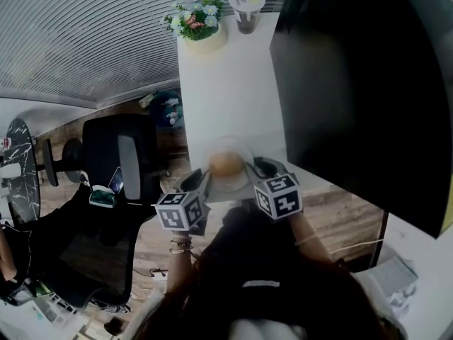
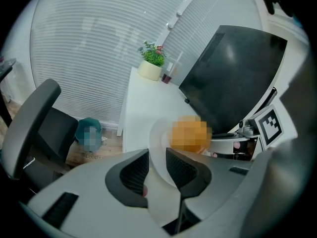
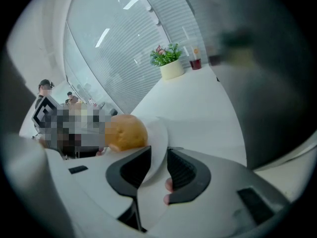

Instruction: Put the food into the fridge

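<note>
Left gripper (image 2: 157,168) and right gripper (image 3: 157,171) each clamp an opposite rim of one thin round white plate (image 1: 228,184) (jaws pressed onto it, one from each side) at the near end of a long white tabletop (image 1: 226,91). A round golden-brown bun (image 1: 226,163) sits on the plate, near a large black panel (image 1: 354,83).

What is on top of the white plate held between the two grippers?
One round golden-brown bun sits on the plate, which is clamped at opposite rims by the left gripper and right gripper. The plate surface beneath the bun is covered.
</note>
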Available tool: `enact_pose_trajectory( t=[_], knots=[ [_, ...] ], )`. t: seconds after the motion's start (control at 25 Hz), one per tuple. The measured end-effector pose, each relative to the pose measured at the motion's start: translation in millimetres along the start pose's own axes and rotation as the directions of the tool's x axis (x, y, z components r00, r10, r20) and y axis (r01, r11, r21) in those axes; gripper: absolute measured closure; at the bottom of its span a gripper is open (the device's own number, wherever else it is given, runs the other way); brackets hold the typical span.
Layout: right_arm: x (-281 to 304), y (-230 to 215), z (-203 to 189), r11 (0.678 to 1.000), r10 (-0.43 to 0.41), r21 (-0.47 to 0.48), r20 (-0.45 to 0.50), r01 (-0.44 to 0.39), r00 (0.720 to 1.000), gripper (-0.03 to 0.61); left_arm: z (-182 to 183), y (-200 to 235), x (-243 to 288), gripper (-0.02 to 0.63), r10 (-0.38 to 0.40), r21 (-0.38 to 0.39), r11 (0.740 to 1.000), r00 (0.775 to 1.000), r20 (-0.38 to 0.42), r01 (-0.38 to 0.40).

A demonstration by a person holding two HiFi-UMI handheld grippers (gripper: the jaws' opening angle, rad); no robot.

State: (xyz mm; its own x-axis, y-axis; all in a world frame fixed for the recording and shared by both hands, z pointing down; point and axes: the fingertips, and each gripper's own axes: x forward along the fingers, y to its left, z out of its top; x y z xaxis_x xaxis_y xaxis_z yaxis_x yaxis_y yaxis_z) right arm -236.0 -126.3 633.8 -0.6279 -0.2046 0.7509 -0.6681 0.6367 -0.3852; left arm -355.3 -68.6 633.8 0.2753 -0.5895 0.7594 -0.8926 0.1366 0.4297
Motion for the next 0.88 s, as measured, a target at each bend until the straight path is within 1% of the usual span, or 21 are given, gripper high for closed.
enact_pose_trajectory(
  t=[0.12, 0.32, 0.56, 0.68, 0.88],
  knots=[
    [1, -1, 1, 1.000, -0.001, 0.012, 0.005, 0.001, 1.000, 0.477, 1, 0, 1, 0.501, -0.006, -0.009, 1.000, 1.000, 0.003, 0.006],
    [1, 0, -1, 0.998, 0.002, 0.055, 0.008, -0.003, 1.000, 0.485, 1, 2, 0, 0.516, -0.002, -0.050, 0.999, 1.000, 0.031, 0.003],
    [-3, 1, -1, 0.999, -0.029, 0.039, 0.018, 0.028, 0.999, 0.488, 4, 0, -2, 0.520, -0.008, -0.050, 0.999, 0.999, 0.049, 0.011],
    [-9, 1, -1, 0.998, -0.043, 0.043, 0.039, 0.041, 0.998, 0.491, 3, -3, -6, 0.543, -0.011, -0.042, 0.999, 0.998, 0.064, 0.014],
    [-18, 2, 4, 0.998, -0.059, 0.035, 0.067, 0.057, 0.996, 0.494, 2, -10, -12, 0.543, -0.036, -0.051, 0.998, 0.996, 0.078, 0.040]
  ],
)
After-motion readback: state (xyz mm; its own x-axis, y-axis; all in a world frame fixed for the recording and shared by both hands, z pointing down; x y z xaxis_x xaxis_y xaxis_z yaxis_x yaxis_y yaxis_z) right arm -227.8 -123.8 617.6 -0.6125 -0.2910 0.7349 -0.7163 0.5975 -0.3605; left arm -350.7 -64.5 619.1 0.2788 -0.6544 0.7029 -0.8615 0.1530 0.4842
